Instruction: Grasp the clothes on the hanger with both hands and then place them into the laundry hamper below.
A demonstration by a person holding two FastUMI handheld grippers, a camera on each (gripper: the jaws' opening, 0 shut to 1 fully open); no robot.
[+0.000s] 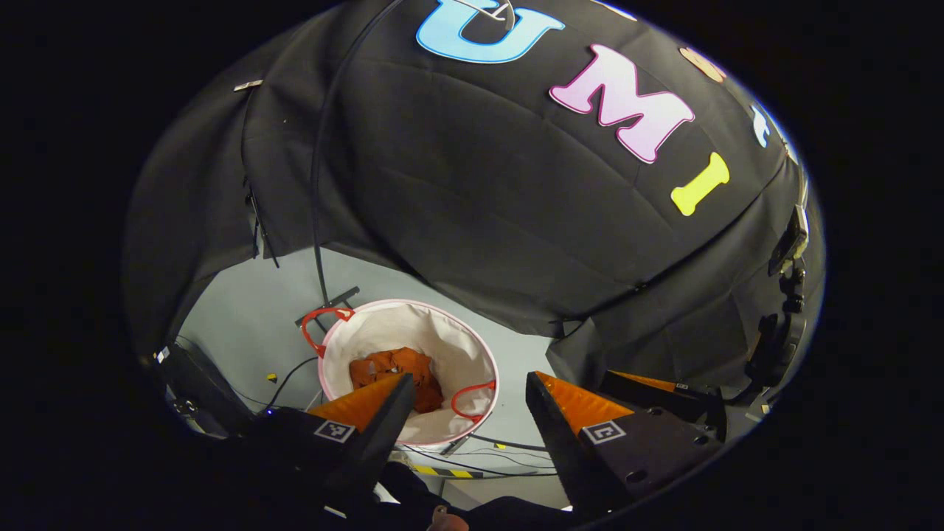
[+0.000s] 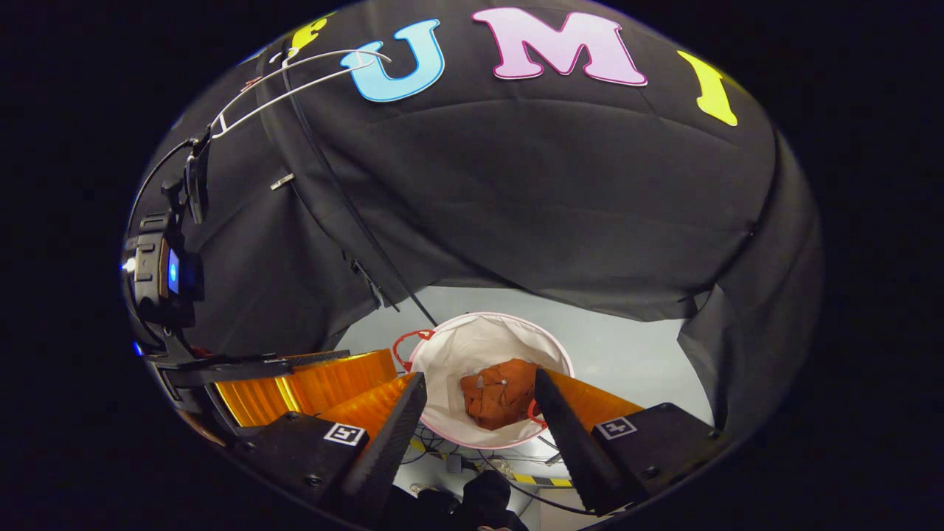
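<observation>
Both claws (image 1: pixel 468 402) (image 2: pixel 479 402) released above the hamper (image 2: pixel 450 354) on pale floor (image 1: pixel 243 324).

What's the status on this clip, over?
Left claw open, holding nothing. Right claw open, holding nothing. Orange clothes down in the hamper; hanger bare. Nothing in the way.

Left gripper (image 1: pixel 468 402) and right gripper (image 2: pixel 479 402), jaws apart, both pointing downward.
</observation>
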